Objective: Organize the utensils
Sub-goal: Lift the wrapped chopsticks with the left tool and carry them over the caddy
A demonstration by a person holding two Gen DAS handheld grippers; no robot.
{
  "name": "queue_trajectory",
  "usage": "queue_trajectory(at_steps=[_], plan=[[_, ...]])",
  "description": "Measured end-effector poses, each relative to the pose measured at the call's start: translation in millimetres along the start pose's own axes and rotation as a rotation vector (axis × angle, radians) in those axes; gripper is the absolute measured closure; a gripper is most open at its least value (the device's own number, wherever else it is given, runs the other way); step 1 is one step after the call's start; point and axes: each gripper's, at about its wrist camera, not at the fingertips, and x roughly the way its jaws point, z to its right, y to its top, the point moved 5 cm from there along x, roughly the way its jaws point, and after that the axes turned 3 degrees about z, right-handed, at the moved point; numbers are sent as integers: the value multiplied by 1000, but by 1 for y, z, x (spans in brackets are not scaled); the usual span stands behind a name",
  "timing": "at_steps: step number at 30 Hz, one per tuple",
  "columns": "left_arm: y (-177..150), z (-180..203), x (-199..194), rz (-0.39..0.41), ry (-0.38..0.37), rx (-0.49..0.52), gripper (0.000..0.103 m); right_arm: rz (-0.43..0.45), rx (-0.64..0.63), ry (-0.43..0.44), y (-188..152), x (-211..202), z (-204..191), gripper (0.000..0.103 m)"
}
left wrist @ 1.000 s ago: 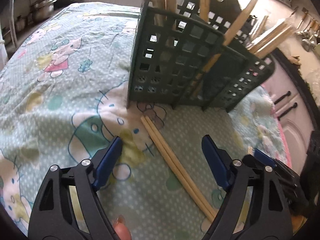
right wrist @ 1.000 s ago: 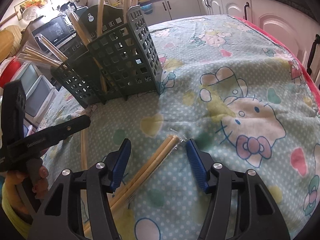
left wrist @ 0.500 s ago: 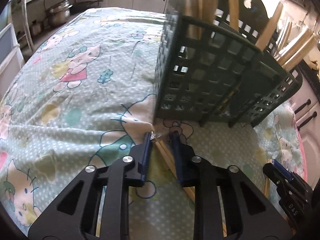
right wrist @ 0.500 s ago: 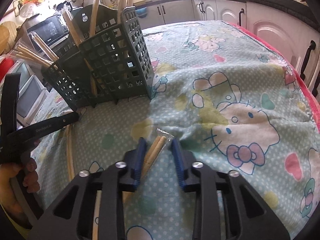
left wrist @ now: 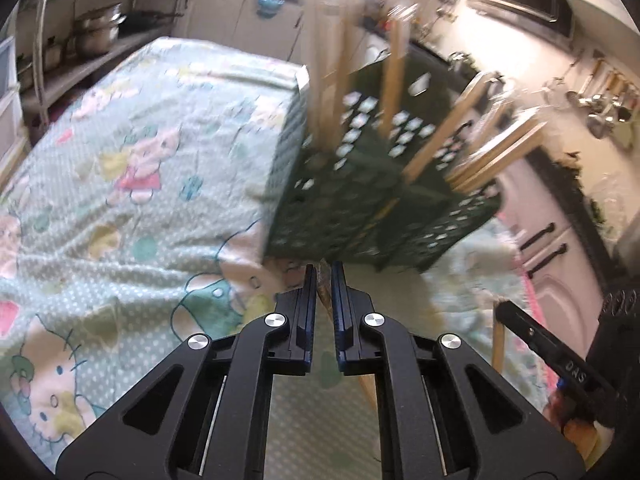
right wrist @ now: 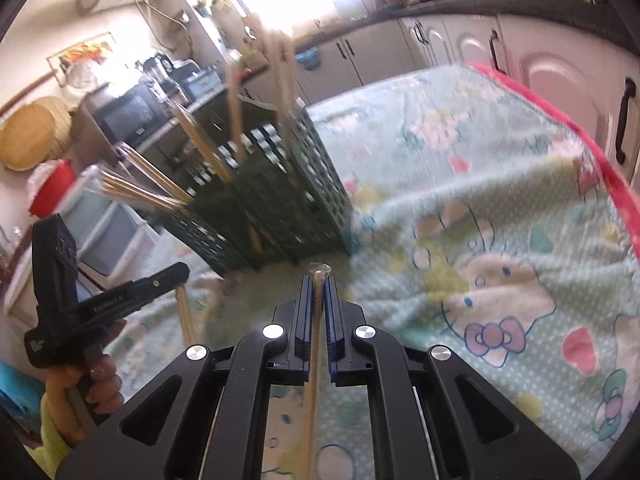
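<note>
A dark green slotted utensil caddy [left wrist: 352, 216] [right wrist: 256, 204] stands on the cartoon-print cloth [left wrist: 140, 200] with several wooden chopsticks upright in it. My left gripper [left wrist: 324, 276] is just in front of its base, the jaws closing tight on a wrapped chopstick pair [left wrist: 366, 386] that trails down to the right. My right gripper [right wrist: 318, 280] is also near the caddy's foot, its jaws closing tight on another wrapped chopstick pair [right wrist: 311, 400]. Each view shows the other gripper at its edge, the right gripper [left wrist: 560, 364] and the left gripper [right wrist: 104, 300], held by a hand [right wrist: 96, 380].
The cloth-covered table [right wrist: 500, 184] ends in a red edge on the right, with pink cabinet doors [right wrist: 560, 80] beyond. Pots [left wrist: 96, 32] sit on a shelf to the left. A microwave [right wrist: 124, 116] and a red bowl [right wrist: 52, 188] stand behind the caddy.
Both grippers went from wide open around chopsticks lying on the cloth to shut on them. Both have since risen, lifting the chopstick tips off the cloth towards the caddy.
</note>
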Motion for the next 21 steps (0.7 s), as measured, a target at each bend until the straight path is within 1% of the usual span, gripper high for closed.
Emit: queue_trajectory(at_steps=[4, 6, 12, 13, 16, 21], plan=[[11, 10, -31, 56, -46, 26, 99, 46, -26, 30, 15, -19, -15, 97], [19, 25, -35, 75, -56, 38, 99, 76, -45, 42, 22, -29, -23, 97], [35, 32, -66, 131, -96, 66, 100, 137, -63, 60, 38, -48, -33, 97], [35, 48, -60, 139, -97, 74, 100, 147, -66, 63, 41, -52, -35, 97], [41, 64, -61, 162, -107, 93, 101, 172, -76, 66, 47, -58, -39, 97], [51, 75, -71, 191, -127, 118, 101, 213, -99, 66, 54, -67, -46, 97]])
